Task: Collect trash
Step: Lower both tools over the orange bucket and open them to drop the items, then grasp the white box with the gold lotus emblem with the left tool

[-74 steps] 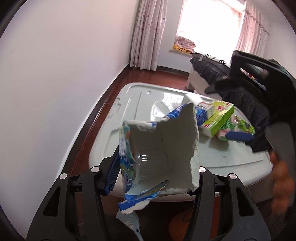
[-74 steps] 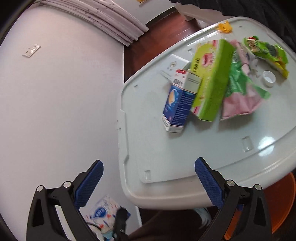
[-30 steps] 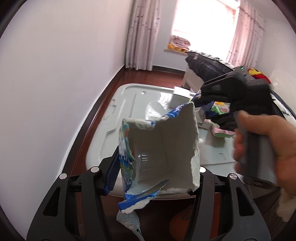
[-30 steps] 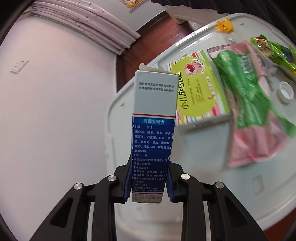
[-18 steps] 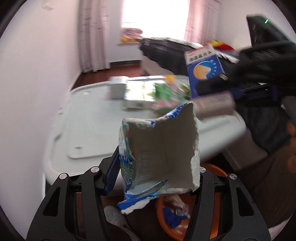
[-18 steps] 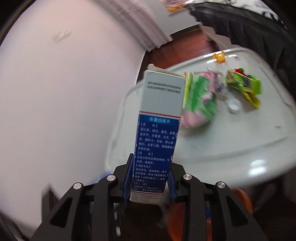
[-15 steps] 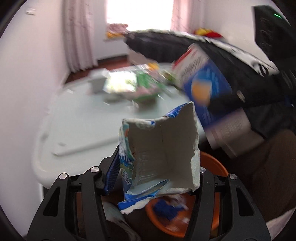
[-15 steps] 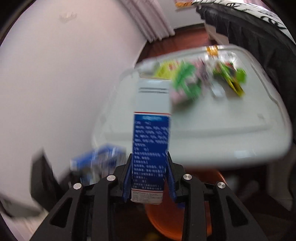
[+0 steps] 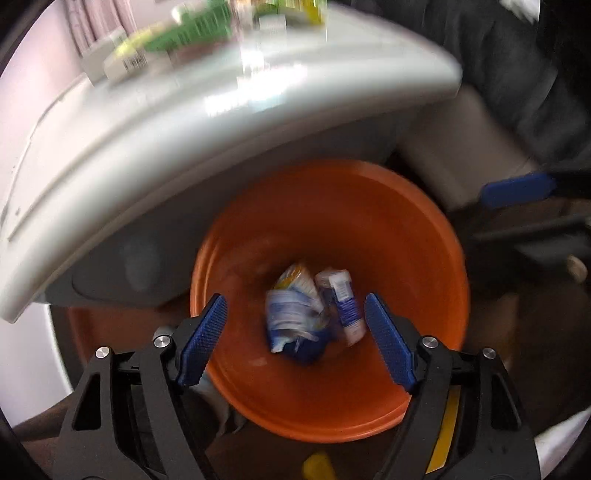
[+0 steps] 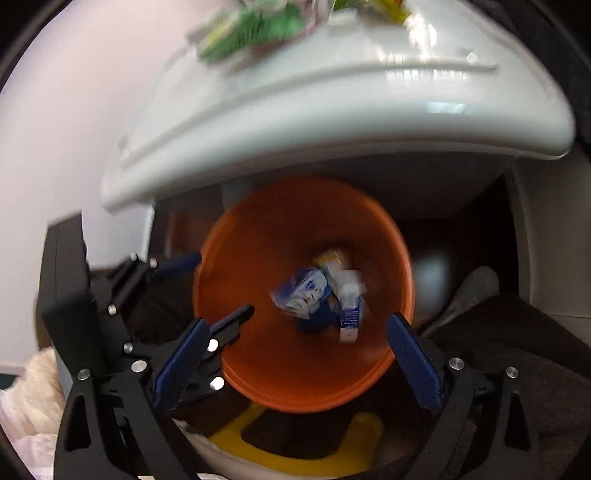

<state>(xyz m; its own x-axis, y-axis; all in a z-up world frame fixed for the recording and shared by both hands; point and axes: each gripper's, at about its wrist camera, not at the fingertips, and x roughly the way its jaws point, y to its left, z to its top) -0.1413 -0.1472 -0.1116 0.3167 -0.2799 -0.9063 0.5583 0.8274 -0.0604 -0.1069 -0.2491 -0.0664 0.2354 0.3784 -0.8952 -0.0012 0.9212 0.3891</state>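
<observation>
both the left tongs point(image 9: 295, 338) and right tongs point(image 10: 295, 363) are spreading, empty; the wrapper point(image 9: 293, 321) and carton point(image 9: 341, 301) they pinched earlier now lie in the orange bin point(image 9: 424, 236) under the white surface point(image 9: 184, 122), which carries blurred green packets point(image 9: 192, 26).

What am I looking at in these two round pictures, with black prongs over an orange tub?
A person holds a two-finger gripper in each hand; a wide-angle camera on each looks along its fingers. One picture is from the left gripper, the other from the right gripper. Both point down into an orange bin beside a pale table. Both sets of jaws are opening, with nothing between them. In the bin lie a torn blue-and-white packet and a blue-and-white carton. Blurred green and yellow packaging remains on the table. The left gripper also shows at the left of the right camera's picture.
</observation>
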